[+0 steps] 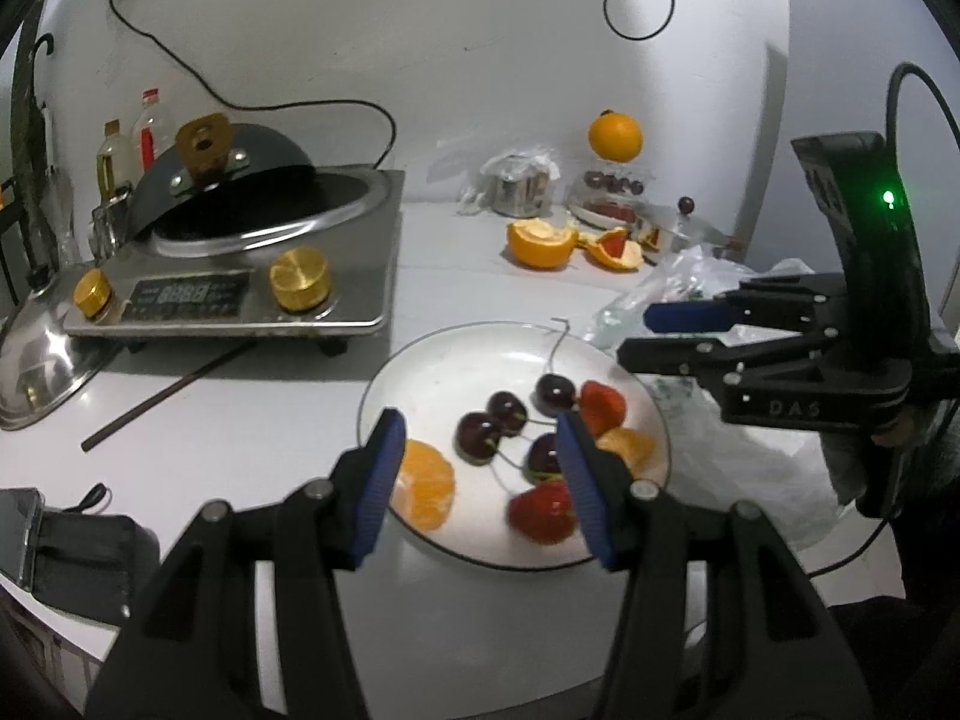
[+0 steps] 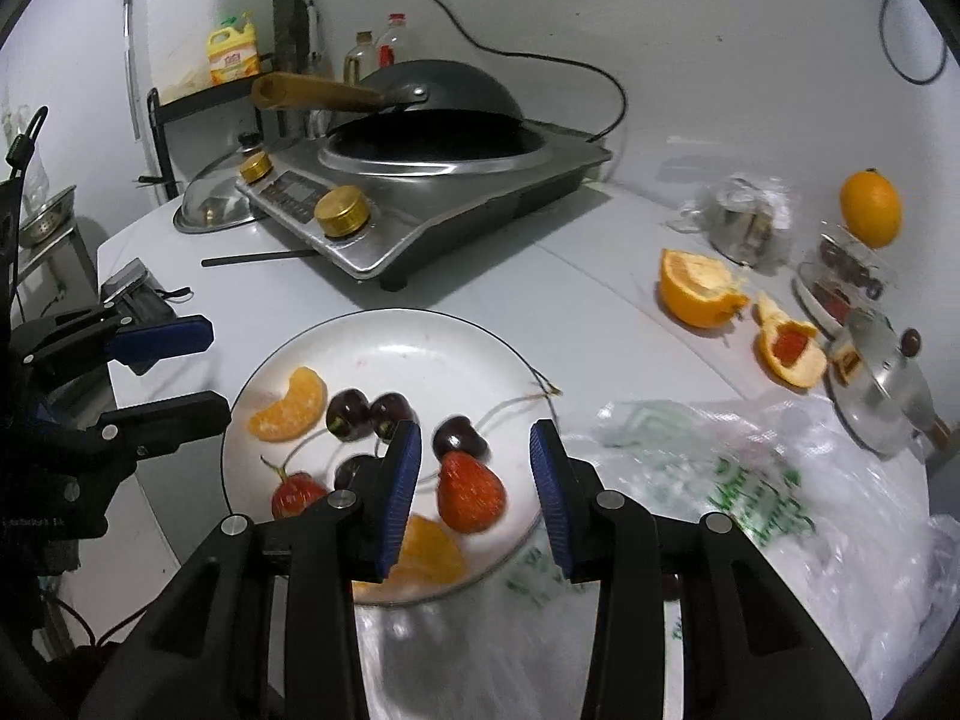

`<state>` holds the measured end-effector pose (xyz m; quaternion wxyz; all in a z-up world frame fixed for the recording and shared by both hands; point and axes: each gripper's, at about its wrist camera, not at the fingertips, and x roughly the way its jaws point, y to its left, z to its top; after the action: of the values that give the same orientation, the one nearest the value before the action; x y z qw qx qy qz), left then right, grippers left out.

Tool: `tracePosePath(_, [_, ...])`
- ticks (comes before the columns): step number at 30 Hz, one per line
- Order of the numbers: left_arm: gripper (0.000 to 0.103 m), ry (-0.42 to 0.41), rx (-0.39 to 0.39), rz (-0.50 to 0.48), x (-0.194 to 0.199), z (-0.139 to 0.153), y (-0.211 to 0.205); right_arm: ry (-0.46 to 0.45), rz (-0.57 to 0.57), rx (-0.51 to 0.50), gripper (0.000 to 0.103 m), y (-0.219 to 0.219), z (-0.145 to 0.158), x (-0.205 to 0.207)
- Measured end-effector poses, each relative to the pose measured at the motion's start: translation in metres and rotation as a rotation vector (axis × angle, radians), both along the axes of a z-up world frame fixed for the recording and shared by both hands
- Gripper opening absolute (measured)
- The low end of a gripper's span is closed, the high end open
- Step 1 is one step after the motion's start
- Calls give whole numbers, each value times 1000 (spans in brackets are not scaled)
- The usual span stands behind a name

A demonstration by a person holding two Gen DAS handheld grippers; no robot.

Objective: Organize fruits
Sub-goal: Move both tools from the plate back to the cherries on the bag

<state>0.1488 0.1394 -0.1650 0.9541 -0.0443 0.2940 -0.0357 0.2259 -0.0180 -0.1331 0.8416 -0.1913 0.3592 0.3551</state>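
Fruit on the plate: we see four dark red cherries (image 2: 350, 414) with thin stems, two red strawberries (image 2: 469, 497) and two peeled orange segments (image 2: 290, 405), all lying loose on the round white plate (image 2: 420, 330) at the front of the white desk (image 1: 480, 276).
Risks: we judge the cherries could roll off if a tool nudges the plate rim; the soft strawberries would bruise under a hard squeeze; the long stems could snag on a pad.
Look of the fruit: glossy cherries clustered mid-plate, strawberries nearer us, segments toward opposite edges.
Right tool (image 2: 474, 492): its jaws stand partly apart above the strawberry, with nothing between the blue pads.
Left tool (image 1: 477, 480): moderately apart over the plate, also empty.
Fruit not yet sorted: a whole orange (image 1: 615, 137) sits on a clear container at the back; pieces of orange peel (image 1: 540, 243) lie on the desk.
Surroundings: a crinkled clear plastic bag (image 2: 750, 480) lies beside the plate, and a steel induction cooker (image 1: 240, 276) with a black wok stands behind.
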Motion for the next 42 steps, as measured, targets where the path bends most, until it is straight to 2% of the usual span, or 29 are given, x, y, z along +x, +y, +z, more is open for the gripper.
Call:
tracePosePath(17, [56,-13,40,-60,-5,16,-49,-34,-76,52,40,-67,17,-11])
tracePosePath(21, [66,-14,43,-68,-2,18,-62,-26,-105,57,40,-87,13,-8])
tracePosePath(29, [67,2,66,-96,9,21,-88,-8,-147,74,40,-120,4,2])
tracePosePath(42, [67,46,89,-141,33,14,-121,48,-180,87,40,-149,-21,29])
